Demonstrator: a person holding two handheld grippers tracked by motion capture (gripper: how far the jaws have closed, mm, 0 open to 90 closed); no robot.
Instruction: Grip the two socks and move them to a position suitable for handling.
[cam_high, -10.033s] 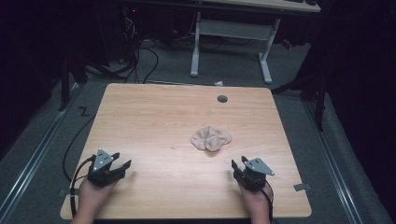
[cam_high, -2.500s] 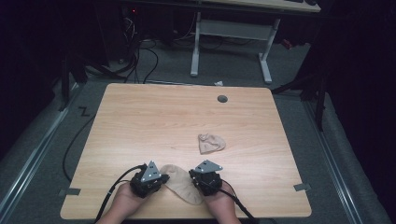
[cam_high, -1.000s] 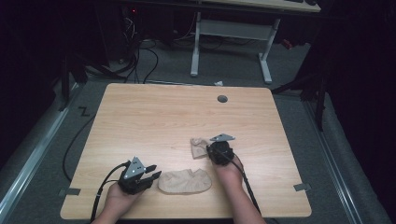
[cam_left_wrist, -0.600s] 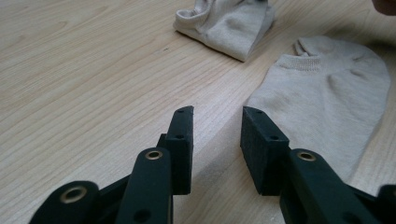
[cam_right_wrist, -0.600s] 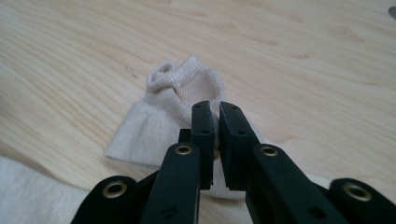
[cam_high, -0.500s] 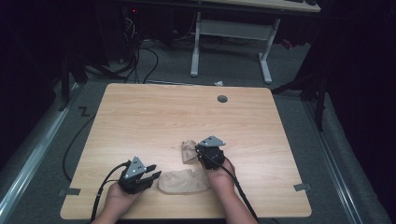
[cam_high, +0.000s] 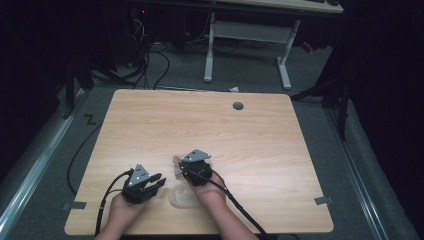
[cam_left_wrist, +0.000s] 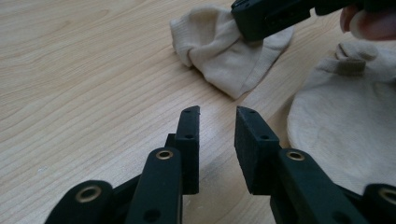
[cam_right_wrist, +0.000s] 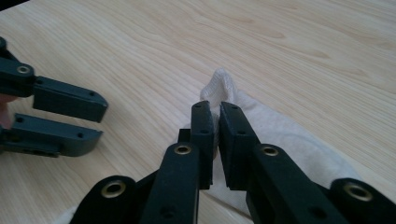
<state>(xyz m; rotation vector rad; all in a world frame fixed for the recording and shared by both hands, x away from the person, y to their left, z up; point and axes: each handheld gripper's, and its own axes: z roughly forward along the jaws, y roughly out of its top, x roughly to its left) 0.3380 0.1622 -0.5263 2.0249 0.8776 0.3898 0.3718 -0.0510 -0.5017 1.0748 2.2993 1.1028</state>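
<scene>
High view: two cream socks on the wooden table (cam_high: 260, 125), near the front edge. One sock lies flat (cam_high: 181, 196) between the two hands; the second sock (cam_high: 178, 162) is bunched just behind it, mostly under the right claw (cam_high: 192, 172). Left claw (cam_high: 152, 182) sits low beside the flat sock's left end. A second ago the right claw was farther right, with the bunched sock well apart from the flat one; now claw and sock are just beside it. Left hand is in much the same place.

Left gripper view: left claw (cam_left_wrist: 217, 135) released, jaws parted over bare wood and just been narrowing, nothing between them. Bunched sock (cam_left_wrist: 224, 51) ahead, ribbed and folded, the right claw's jaw on it. Flat sock (cam_left_wrist: 345, 121) at right, smooth, rounded end.

Right gripper view: right claw (cam_right_wrist: 215, 128) clenched on a raised fold of the bunched sock (cam_right_wrist: 275, 130), jaws just eased slightly. Left claw (cam_right_wrist: 60, 119) at left, parted.
</scene>
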